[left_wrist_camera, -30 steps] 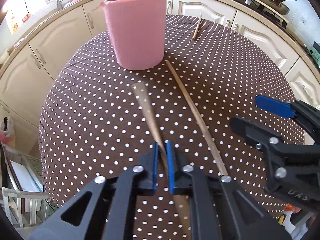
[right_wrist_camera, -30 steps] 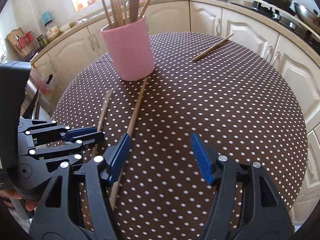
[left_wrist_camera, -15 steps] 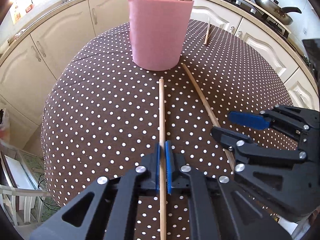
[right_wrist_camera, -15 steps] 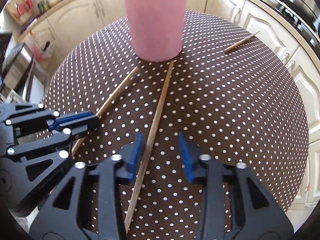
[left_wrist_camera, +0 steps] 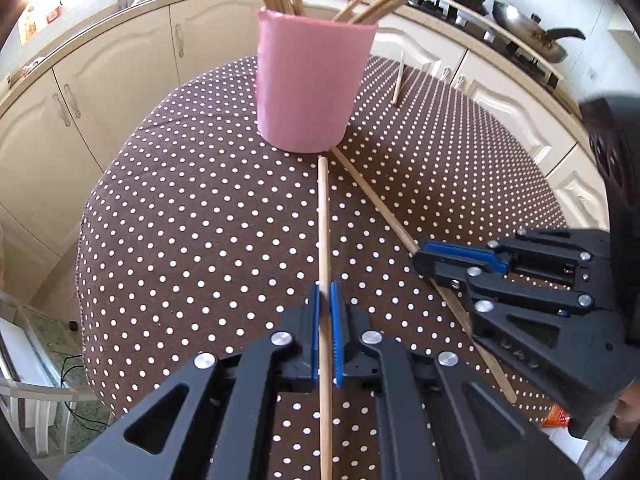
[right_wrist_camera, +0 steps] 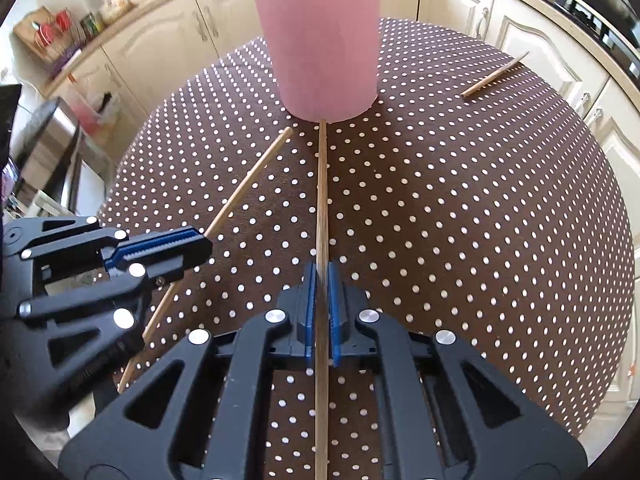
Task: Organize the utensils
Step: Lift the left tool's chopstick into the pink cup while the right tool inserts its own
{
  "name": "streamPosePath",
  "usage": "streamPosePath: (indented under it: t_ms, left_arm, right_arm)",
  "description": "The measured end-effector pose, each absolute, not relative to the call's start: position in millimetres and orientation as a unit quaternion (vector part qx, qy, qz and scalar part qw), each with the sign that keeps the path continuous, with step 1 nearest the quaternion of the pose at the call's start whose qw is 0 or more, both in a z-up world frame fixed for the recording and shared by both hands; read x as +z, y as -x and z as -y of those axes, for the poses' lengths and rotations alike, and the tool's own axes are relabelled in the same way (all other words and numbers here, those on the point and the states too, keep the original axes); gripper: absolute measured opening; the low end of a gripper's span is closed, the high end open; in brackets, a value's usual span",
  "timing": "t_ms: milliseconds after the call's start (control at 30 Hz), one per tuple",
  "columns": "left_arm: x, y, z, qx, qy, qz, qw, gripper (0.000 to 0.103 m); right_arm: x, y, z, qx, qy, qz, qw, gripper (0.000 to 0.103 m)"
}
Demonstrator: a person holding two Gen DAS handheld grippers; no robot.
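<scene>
Each gripper is holding one long wooden stick. The left gripper (left_wrist_camera: pixel 326 332) is squeezing its jaws tight on the left stick (left_wrist_camera: pixel 323 232), with almost no gap. The right gripper (right_wrist_camera: pixel 321 312) is squeezing tight on the right stick (right_wrist_camera: pixel 321 200) in the same way. Both sticks are pointing at the pink cup (left_wrist_camera: pixel 310 88), which is standing on the dotted table (left_wrist_camera: pixel 180 208) and is already holding many sticks. The far tip of the right stick is lying right at the bottom of the cup, and the tip of the left stick is just beside it. One more short stick (right_wrist_camera: pixel 494 75) is lying well apart, past the cup. I think a few things could go wrong. The sticks are thin and long, so they could slip or swing in the jaws. A tip could bump the cup and push it over. The two sticks are close, so they could cross and knock each other.
</scene>
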State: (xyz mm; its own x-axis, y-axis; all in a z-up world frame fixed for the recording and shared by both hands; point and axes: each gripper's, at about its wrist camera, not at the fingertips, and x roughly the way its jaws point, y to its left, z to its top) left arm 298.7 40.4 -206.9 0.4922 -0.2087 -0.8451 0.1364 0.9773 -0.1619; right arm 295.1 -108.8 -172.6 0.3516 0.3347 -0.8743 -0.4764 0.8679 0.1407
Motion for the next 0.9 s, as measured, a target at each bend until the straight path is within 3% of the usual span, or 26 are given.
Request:
streamPosePath:
  t_ms: [233, 733, 900]
  left_arm:
    - [-177.5, -270.5, -59.1, -0.119, 0.055, -0.409, 0.903, 0.006]
    - [-90.2, -251.4, -67.4, -0.12, 0.098, -0.16, 0.975, 0.006]
    - [-61.0, -260.6, -68.0, -0.114, 0.112, -0.087, 0.983, 0.006]
  right_arm:
    - [-146.2, -267.4, 134.5, 0.279, 0.014, -0.44, 0.853, 0.006]
    - [-49.0, -234.1, 127.3, 0.307, -0.05, -0.155, 0.938, 0.007]
    - [-31.4, -249.5, 114.8, 0.302, -0.069, -0.096, 0.946, 0.007]
